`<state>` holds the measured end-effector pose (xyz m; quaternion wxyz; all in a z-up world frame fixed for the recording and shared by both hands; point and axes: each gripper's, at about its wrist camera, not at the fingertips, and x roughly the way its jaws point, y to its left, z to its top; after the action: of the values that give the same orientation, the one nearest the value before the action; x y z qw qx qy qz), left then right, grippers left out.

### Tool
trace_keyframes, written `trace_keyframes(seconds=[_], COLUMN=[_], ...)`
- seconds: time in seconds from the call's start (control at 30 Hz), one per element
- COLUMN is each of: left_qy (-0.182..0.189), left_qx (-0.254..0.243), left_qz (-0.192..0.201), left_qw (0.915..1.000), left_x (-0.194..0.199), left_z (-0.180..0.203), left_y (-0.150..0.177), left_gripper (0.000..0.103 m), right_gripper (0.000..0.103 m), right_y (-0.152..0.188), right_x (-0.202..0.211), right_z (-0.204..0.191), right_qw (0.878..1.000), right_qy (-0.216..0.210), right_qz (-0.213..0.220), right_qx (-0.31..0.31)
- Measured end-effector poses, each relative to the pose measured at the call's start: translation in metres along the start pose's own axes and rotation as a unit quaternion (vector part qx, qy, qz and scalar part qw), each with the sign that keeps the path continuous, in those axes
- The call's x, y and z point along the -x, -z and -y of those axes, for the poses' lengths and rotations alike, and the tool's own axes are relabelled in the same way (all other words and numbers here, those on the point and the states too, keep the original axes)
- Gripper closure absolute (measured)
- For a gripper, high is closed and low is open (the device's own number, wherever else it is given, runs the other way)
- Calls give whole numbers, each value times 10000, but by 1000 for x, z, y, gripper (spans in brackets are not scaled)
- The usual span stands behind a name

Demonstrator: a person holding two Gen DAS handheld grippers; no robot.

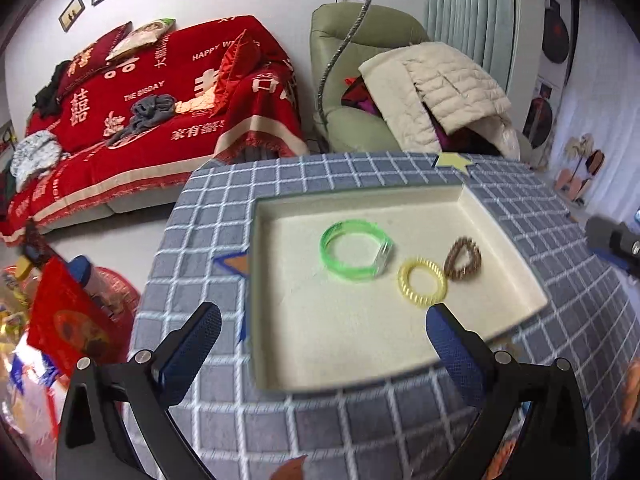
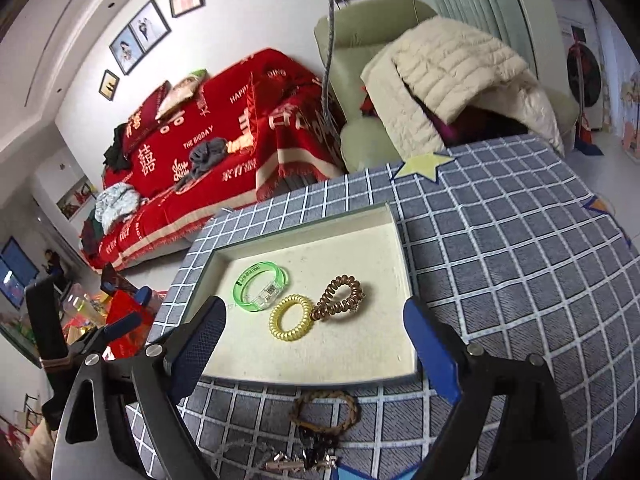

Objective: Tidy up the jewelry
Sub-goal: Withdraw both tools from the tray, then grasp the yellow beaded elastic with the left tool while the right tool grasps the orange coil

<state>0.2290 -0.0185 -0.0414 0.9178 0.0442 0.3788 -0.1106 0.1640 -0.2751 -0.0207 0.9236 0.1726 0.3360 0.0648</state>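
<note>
A cream tray (image 1: 304,360) (image 2: 360,364) lies on a grey checked cloth. In it are a green bangle (image 1: 354,254) (image 2: 260,286), a yellow coil ring (image 1: 422,282) (image 2: 291,318) and a brown coil ring (image 1: 463,258) (image 2: 338,298). A braided brown bracelet (image 2: 325,411) and a dark beaded piece with metal clasps (image 2: 308,454) lie on the cloth in front of the tray. My left gripper (image 1: 324,336) is open and empty over the tray's near part. My right gripper (image 2: 314,328) is open and empty above the tray's near edge and the bracelet.
The checked cloth (image 2: 500,264) covers a table with star patches (image 1: 454,161). Behind stand a red-covered sofa (image 1: 152,112) and a green armchair (image 1: 360,80) with a cream jacket. Red bags and clutter (image 1: 64,320) lie on the floor at left.
</note>
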Motion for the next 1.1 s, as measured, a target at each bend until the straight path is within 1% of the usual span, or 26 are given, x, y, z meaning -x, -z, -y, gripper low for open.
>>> trace_keyframes(seconds=[0.13,0.2,0.27,0.4,0.53,0.63,0.83,1.03,1.1], left_qy=[-46,-143,-115,-201,-295,-277,-260,-281,-276], left_qx=[153,200,202,265,206,210,308,437,443], left_qz=[116,105,-34,-216,-385,-529,-668,-779,-806], left_qw=[9998,9996,9997,9992,9986,9980,9970,9956,9954], left_x=[25,32,37,45,47,45,39,34,33], left_z=[-8,-14,-19,-26,-28,-29,-28,-30,-30], left_y=[19,28,41,70,95,110,126,134,135], left_gripper=[0,0,0,0,0,0,0,0,0], right_gripper=[11,11,11,11,11,11,11,11,13], right_y=[8,14,21,44,71,94,128,139,140], right_x=[17,21,22,24,23,24,20,18,16], right_z=[-1,0,1,0,-3,-8,-10,-6,-7], right_qw=[9999,9996,9987,9972,9942,9913,9855,9834,9828], right_qy=[108,56,3,36,121,220,406,596,657], right_qz=[-99,-292,-504,-748,-1066,-1270,-1612,-1692,-1695], right_qx=[15,-31,-71,-50,108,261,352,272,318])
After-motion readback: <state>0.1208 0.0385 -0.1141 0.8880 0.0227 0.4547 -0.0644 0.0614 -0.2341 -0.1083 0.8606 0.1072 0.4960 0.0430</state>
